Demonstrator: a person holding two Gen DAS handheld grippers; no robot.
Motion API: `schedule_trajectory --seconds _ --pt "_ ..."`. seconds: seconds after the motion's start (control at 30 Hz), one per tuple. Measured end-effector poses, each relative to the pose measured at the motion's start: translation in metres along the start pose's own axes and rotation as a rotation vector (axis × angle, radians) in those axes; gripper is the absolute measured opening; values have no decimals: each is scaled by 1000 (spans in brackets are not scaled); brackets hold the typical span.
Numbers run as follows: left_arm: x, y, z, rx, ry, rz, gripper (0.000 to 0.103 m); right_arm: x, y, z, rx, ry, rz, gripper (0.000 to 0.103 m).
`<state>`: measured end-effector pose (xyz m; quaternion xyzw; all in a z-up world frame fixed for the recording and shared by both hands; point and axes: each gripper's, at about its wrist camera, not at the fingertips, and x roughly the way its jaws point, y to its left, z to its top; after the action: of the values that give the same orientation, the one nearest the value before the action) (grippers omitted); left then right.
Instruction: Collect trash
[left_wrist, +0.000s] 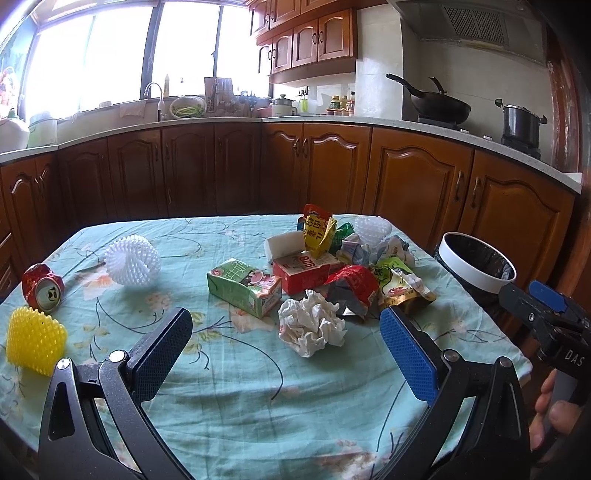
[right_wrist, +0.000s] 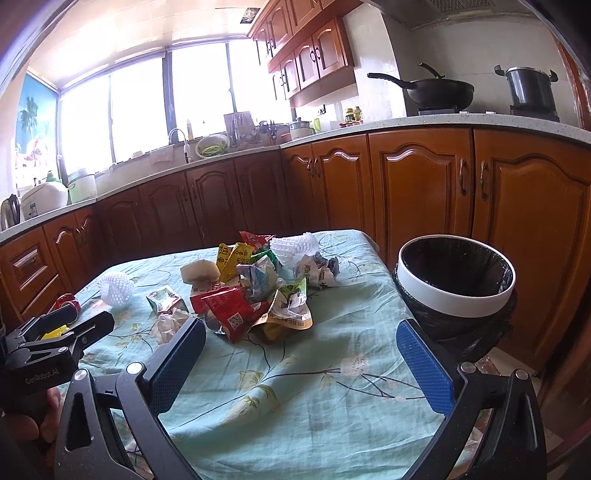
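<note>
**Trash all over the table**

Both grippers, left and right, hang over the table with fingers spread wide, holding nothing. Wrappers sit mid-table (bin off the right edge).

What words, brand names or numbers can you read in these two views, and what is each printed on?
"DAS": right gripper body, cut off at the frame edge.
"GenRobot.AI": left gripper body.
"826", upside down: red carton.
Snack wrappers and green carton: Chinese print, too blurred to read.
</note>
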<state>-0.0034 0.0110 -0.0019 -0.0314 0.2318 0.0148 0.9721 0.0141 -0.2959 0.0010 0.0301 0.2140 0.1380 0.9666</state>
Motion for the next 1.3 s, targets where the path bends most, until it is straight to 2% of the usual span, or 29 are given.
schedule_trajectory --seconds 1.0,1.3 --pt "14 -2 1 2 36 3 103 17 -4 4 31 44 50 103" --pt "28 0 0 1 82 5 103 36 -13 9 66 100 77 103"
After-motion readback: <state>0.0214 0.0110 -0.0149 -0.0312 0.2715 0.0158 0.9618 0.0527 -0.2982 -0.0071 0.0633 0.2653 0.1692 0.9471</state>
